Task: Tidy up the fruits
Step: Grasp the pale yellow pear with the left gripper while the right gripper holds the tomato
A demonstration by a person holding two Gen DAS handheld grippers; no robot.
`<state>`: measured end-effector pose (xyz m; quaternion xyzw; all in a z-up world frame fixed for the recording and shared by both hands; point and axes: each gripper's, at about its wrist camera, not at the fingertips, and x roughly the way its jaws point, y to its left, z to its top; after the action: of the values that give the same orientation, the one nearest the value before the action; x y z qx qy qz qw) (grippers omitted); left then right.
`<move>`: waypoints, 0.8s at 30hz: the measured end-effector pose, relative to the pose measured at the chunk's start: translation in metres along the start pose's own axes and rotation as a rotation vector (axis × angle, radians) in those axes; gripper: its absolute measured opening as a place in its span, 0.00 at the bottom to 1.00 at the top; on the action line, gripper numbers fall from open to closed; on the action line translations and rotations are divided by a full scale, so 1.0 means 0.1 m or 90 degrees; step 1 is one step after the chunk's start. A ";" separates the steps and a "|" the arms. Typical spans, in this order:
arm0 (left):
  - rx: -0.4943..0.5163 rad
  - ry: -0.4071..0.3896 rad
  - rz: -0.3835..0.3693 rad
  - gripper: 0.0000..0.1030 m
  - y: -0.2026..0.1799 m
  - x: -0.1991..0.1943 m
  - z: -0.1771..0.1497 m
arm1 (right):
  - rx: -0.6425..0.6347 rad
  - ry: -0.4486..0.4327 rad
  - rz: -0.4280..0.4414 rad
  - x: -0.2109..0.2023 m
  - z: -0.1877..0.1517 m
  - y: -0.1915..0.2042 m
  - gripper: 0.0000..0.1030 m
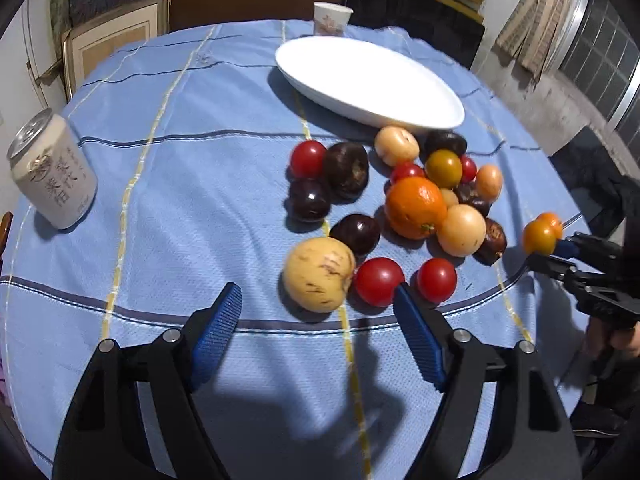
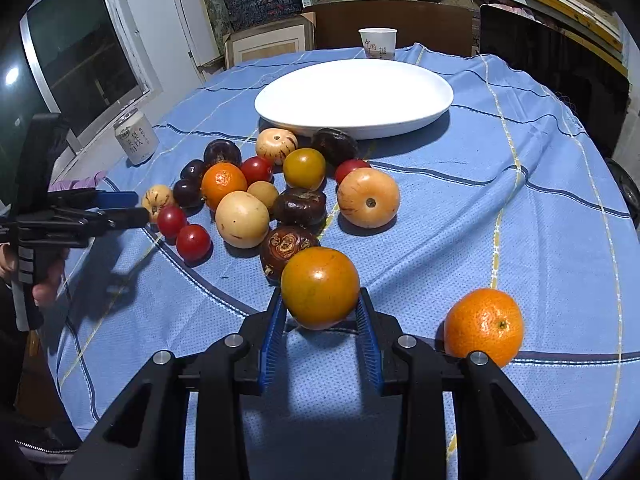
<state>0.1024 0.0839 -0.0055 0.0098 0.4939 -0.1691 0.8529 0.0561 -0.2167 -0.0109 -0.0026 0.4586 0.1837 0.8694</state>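
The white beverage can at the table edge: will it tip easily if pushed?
Probably somewhat. The white beverage can stands upright, taller than wide, on soft blue checked cloth. A high push may topple it, and then it would likely roll. Whether it is full cannot be told.

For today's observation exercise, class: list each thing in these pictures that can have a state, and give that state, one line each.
Left tongs: open, nothing between them.
Right tongs: shut on the orange-yellow tomato.
White plate: nothing on it.
Paper cup: upright; contents hidden.
Drink can: upright, top looks unopened.
Lone orange: on the cloth, apart from the pile.
Fruit pile: on the cloth, not yet on the plate.
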 end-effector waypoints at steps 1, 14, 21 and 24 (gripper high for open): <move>0.002 0.001 0.007 0.74 0.02 0.00 0.00 | -0.001 0.000 -0.001 0.01 0.01 0.01 0.35; 0.024 0.020 -0.005 0.41 -0.05 0.31 0.08 | -0.007 0.006 -0.005 0.05 0.05 0.09 0.35; 0.048 -0.003 0.067 0.37 -0.22 0.28 0.04 | -0.018 0.004 -0.011 0.02 0.07 0.12 0.35; 0.065 -0.014 0.094 0.37 -0.31 0.13 0.08 | -0.025 -0.005 -0.014 -0.02 0.14 0.10 0.35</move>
<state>0.1059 0.0495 -0.0073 0.0874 0.4732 -0.1308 0.8668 0.0626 -0.2054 0.0006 -0.0241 0.4518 0.1830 0.8728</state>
